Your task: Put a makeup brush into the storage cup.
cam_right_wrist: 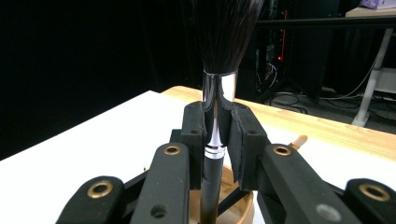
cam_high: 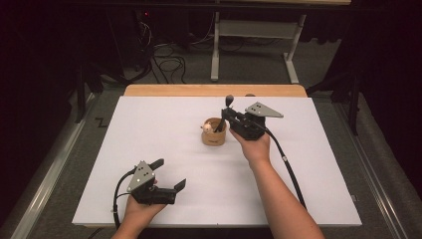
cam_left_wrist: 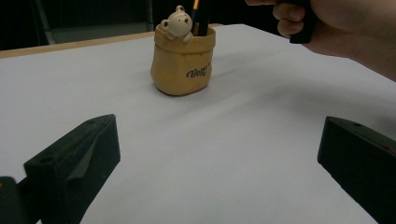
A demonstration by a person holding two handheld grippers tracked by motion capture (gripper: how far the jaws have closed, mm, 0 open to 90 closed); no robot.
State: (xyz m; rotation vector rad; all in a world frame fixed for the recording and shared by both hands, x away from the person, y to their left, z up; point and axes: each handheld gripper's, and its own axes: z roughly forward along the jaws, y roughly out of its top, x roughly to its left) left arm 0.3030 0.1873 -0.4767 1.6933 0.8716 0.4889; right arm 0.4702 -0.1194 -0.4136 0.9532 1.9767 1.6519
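Observation:
A tan pouch-shaped holder [cam_high: 214,133] with a small bear figure [cam_left_wrist: 177,23] on its rim stands near the middle of the white board [cam_high: 149,124]. My right gripper [cam_high: 226,115] hovers just above the holder's right side, shut on a makeup brush [cam_right_wrist: 217,107] at its chrome ferrule. The brush stands upright, its dark bristles [cam_high: 229,101] up and its black handle reaching down into the holder [cam_right_wrist: 236,205]. An orange-and-black pencil [cam_left_wrist: 195,5] also stands in the holder [cam_left_wrist: 183,60]. My left gripper [cam_high: 169,174] rests near the board's front left, open with nothing between its fingers [cam_left_wrist: 74,158].
The white board lies on a wooden table whose back edge [cam_high: 214,90] shows beyond it. A white desk frame [cam_high: 254,45] and cables [cam_high: 169,62] are on the floor behind. The hand holding the right gripper [cam_left_wrist: 336,23] appears in the left gripper view.

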